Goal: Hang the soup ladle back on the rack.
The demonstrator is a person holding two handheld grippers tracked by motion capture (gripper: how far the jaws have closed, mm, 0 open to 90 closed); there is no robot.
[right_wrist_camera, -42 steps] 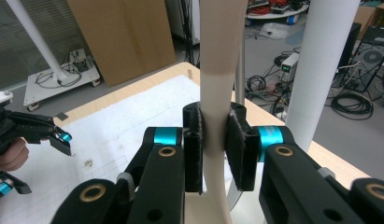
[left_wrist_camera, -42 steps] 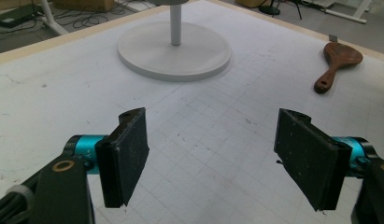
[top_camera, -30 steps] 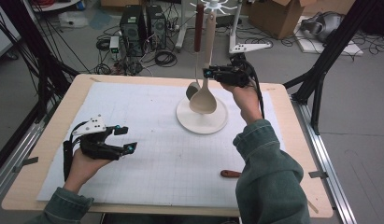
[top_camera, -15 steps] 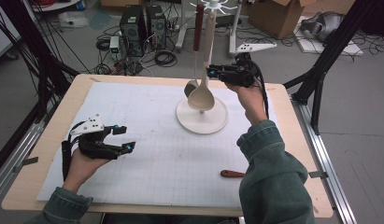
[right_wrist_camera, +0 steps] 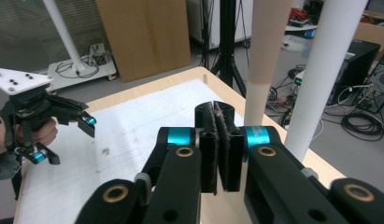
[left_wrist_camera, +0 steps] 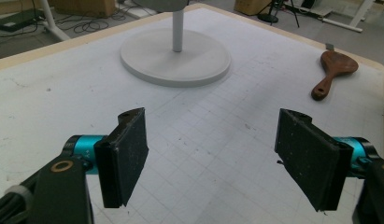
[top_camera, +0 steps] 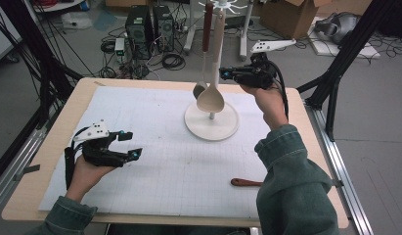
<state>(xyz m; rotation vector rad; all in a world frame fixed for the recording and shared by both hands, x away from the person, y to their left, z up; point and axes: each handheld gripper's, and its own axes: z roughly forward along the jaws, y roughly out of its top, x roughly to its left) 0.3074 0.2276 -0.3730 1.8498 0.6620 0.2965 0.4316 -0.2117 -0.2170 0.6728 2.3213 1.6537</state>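
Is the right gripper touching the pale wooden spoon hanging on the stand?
Apart. In the right gripper view the right gripper has its jaws shut together on nothing, and the pale wooden spoon hangs just beyond their tips, with table showing between.

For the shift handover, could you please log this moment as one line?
right gripper: jaws just closed, empty, beside hanging wooden spoon | left gripper: open, over mat | brown spoon: lying on mat
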